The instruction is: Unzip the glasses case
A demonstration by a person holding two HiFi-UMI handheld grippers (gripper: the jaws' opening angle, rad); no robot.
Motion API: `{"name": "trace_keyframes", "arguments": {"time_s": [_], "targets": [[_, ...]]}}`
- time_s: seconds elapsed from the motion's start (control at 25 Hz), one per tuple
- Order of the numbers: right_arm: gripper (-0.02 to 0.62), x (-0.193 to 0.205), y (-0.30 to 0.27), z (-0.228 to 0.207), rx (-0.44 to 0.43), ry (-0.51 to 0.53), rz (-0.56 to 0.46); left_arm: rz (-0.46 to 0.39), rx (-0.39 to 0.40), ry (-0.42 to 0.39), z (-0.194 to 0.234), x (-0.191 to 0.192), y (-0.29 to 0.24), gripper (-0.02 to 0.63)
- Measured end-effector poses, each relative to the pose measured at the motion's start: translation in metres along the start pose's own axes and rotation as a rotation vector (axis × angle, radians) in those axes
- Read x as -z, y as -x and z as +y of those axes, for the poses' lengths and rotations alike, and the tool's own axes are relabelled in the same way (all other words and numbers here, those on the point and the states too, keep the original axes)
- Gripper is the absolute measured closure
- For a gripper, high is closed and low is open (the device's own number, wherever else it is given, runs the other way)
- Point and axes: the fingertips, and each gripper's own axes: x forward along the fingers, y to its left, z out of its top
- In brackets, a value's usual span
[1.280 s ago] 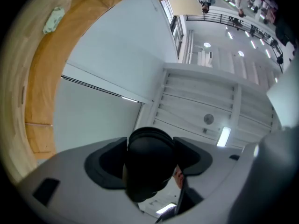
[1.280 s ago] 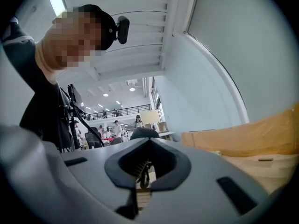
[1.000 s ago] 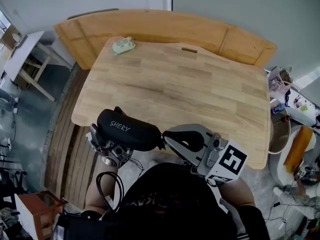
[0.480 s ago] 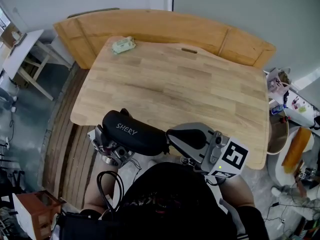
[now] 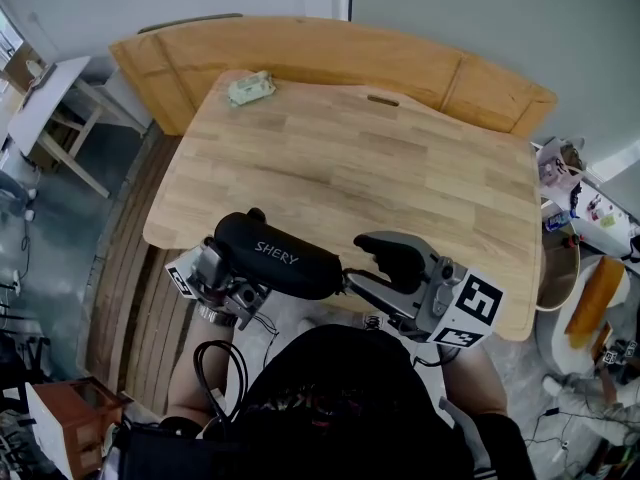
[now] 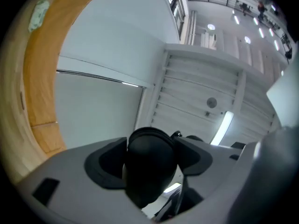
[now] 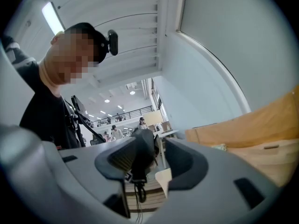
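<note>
The glasses case (image 5: pixel 280 256) hangs over the worktop's (image 5: pixel 400 168) near edge, its left end clamped in the left tongs (image 5: pixel 228 271). The right tongs (image 5: pixel 356 264) have just been opening and now stand loosely around the case's right end. The step looks like finding the zip. Next, pinch the pull squarely and draw it along.

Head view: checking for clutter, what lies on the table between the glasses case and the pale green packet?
Nothing: the head view shows bare table between glasses case and pale green packet.
</note>
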Motion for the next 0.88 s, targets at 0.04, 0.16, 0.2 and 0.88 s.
{"name": "trace_keyframes", "arguments": {"time_s": [0.04, 0.16, 0.2, 0.88], "targets": [[0.359, -0.001, 0.004, -0.002, -0.001, -0.016, -0.002, 0.040, -0.046, -0.034, 0.006, 0.004, -0.001, 0.285], [0.280, 0.005, 0.006, -0.003, 0.009, 0.018, 0.064, 0.152, -0.152, -0.120, 0.023, 0.019, -0.004, 0.285], [0.272, 0.011, 0.003, -0.003, 0.013, 0.040, 0.103, 0.169, -0.165, -0.135, 0.027, 0.022, -0.005, 0.285], [0.207, 0.085, -0.035, -0.019, 0.076, 0.104, 0.407, 0.258, -0.327, -0.220, 0.076, 0.066, -0.016, 0.287]]}}
